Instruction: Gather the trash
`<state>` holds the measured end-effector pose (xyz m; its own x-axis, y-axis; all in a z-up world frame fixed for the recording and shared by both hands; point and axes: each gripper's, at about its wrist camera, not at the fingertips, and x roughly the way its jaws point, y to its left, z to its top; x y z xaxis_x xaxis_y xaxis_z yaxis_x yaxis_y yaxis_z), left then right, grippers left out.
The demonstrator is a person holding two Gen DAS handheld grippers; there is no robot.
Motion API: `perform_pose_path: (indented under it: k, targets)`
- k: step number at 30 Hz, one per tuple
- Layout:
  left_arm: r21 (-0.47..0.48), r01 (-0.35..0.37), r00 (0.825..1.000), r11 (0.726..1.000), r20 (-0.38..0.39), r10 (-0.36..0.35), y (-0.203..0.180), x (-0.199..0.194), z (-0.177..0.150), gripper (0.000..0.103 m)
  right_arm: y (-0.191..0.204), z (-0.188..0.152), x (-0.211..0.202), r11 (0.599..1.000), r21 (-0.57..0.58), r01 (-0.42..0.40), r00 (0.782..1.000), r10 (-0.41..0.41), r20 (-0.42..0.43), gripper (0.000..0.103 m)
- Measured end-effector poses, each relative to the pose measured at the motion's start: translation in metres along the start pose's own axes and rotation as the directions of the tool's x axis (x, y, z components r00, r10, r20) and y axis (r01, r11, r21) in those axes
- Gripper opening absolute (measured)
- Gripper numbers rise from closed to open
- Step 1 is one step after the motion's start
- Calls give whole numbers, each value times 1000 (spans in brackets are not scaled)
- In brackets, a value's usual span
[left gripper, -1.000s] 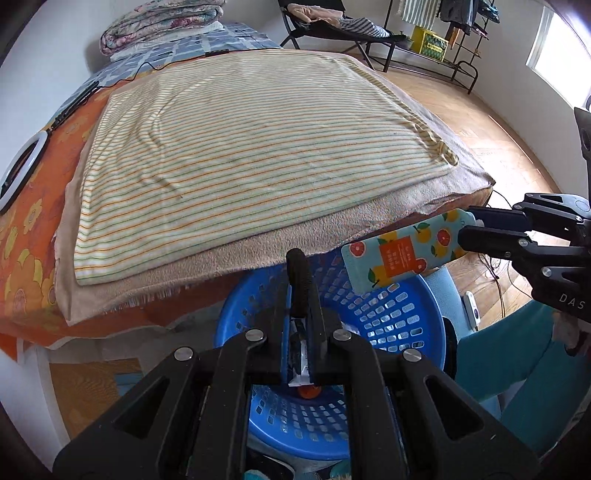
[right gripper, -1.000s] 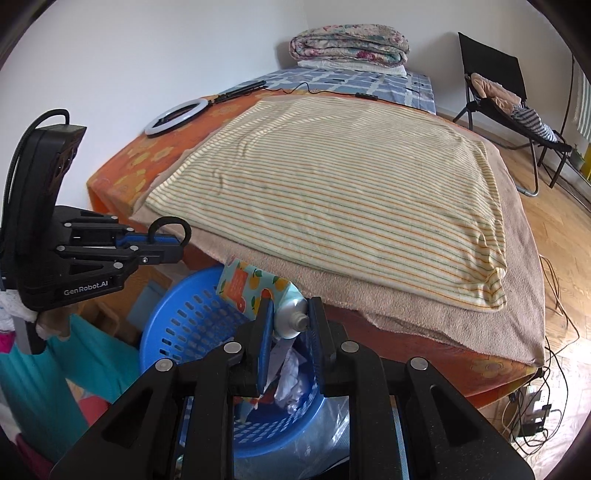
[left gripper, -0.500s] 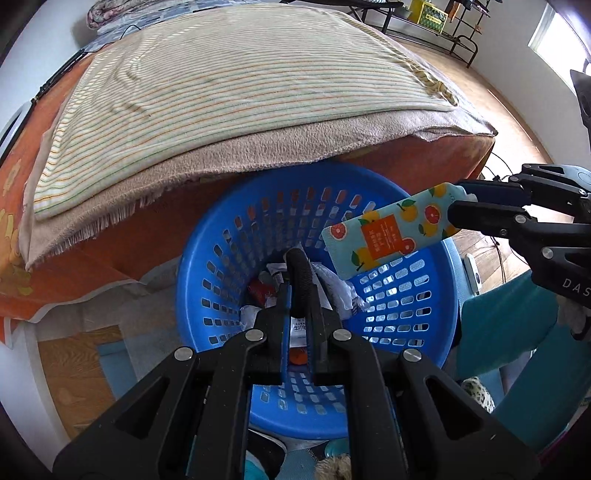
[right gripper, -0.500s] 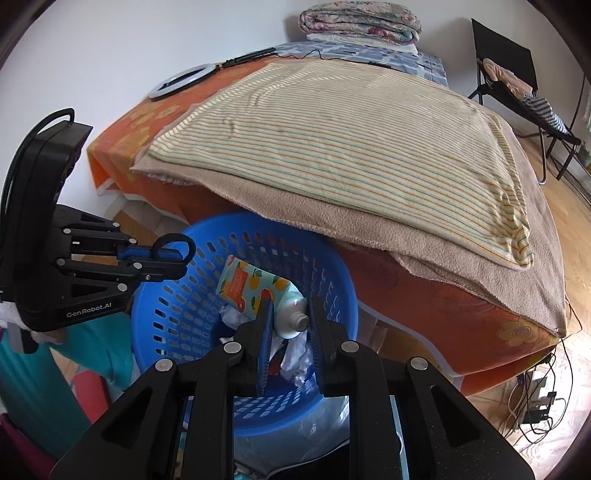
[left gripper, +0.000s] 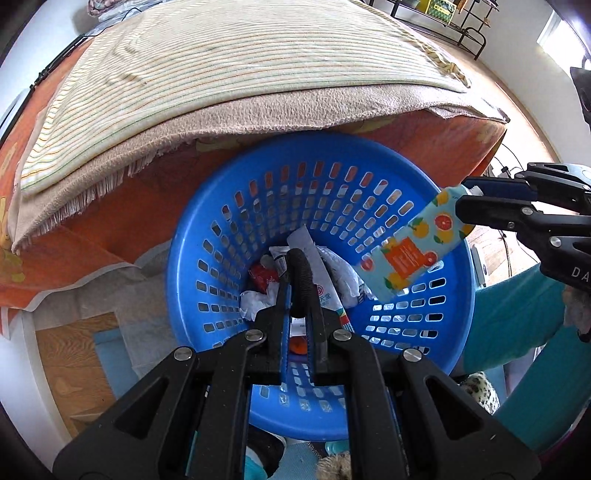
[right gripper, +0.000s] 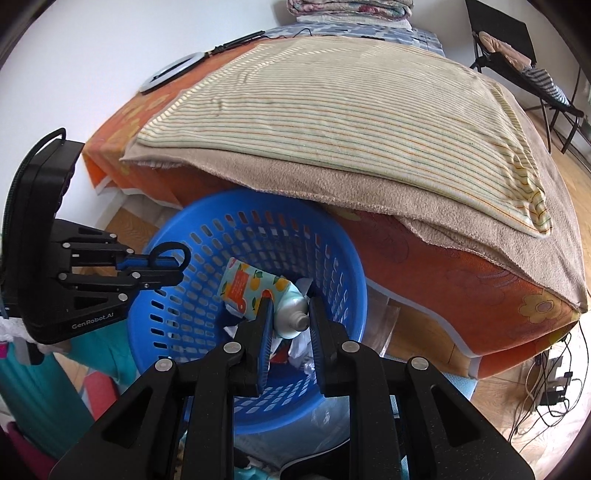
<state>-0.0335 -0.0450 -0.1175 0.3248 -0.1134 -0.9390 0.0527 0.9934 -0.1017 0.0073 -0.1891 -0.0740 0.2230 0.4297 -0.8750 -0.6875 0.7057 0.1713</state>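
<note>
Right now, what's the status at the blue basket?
Left gripper shut on a black loop. Right gripper clamps the fruit-print tube, over the blue slotted plastic basket. Nothing blocking the drop.

- Pretty clearly a bedroom in someone's home: a bed (right gripper: 424, 266) with an orange flowered sheet fills the upper half of both views.
- On it lie a beige fleece blanket (right gripper: 332, 184) and a striped cream cover (right gripper: 332, 110).
- Folded quilts (right gripper: 351, 6) are stacked at the far end, top centre of the right wrist view.
- A ring light (right gripper: 170, 71) lies on the bed at upper left, with a cable trailing off it.
- A black folding chair (right gripper: 517, 48) with clothes dumped on it stands at upper right.
- Wooden floor (right gripper: 417, 332) and white walls, with chargers and cords on the floor at lower right.
- A blue plastic basket (left gripper: 258, 206) with wrappers in it sits against the bed's side, lower centre.
</note>
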Motion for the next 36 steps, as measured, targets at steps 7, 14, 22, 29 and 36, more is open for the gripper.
perform_pose_path:
  k: [7, 14, 22, 29, 36]
  targets:
    - [-17, -14, 1000, 1000, -2, 14, 3, 5, 1, 58, 1, -3, 9, 1000, 10, 2, 999, -2, -33, 19]
    - [-28, -24, 1000, 999, -9, 24, 6, 7, 2, 59, -2, -2, 11, 999, 30, 11, 999, -9, -44, 52]
    - [-31, -36, 999, 999, 0, 36, 5, 5, 3, 66, -3, -2, 12, 998, 48, 36, 998, -33, -53, 64]
    - [-43, -35, 999, 998, 14, 35, 7, -2, 9, 66, -6, 1, 9, 996, 66, 52, 997, -49, -52, 65]
    - [-55, -31, 998, 998, 50, 34, 7, -17, 19, 68, -8, 11, 0, 994, 83, 76, 997, -74, -28, 66]
